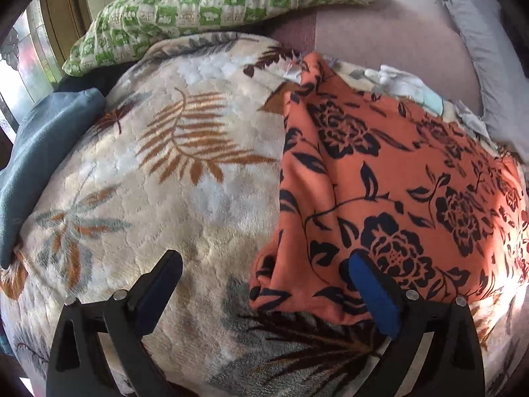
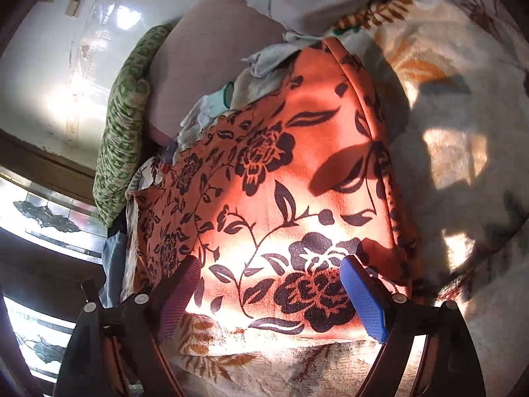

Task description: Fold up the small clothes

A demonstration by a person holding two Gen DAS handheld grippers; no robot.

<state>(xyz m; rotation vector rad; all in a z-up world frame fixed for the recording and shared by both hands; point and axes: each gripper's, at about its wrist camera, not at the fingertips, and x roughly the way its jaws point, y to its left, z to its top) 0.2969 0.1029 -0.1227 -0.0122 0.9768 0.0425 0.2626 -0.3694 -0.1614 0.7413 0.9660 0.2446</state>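
Observation:
An orange garment with a black flower print [image 1: 390, 185] lies flat on a cream leaf-patterned blanket [image 1: 172, 172]. My left gripper [image 1: 264, 264] is open and empty, just above the garment's near left corner; its right finger [image 1: 373, 294] overlaps the cloth edge. In the right wrist view the same garment [image 2: 281, 172] fills the middle, lit by sun. My right gripper [image 2: 271, 284] is open and empty, hovering over the garment's near edge. Whether the fingers touch the cloth is unclear.
A green and white patterned pillow [image 1: 205, 6] lies at the back. A folded teal cloth [image 1: 39, 158] sits at the left. Small white and pale clothes [image 1: 410, 86] are piled beyond the garment. A grey pillow [image 1: 489, 53] is at the right. A window [image 2: 43, 218] is left.

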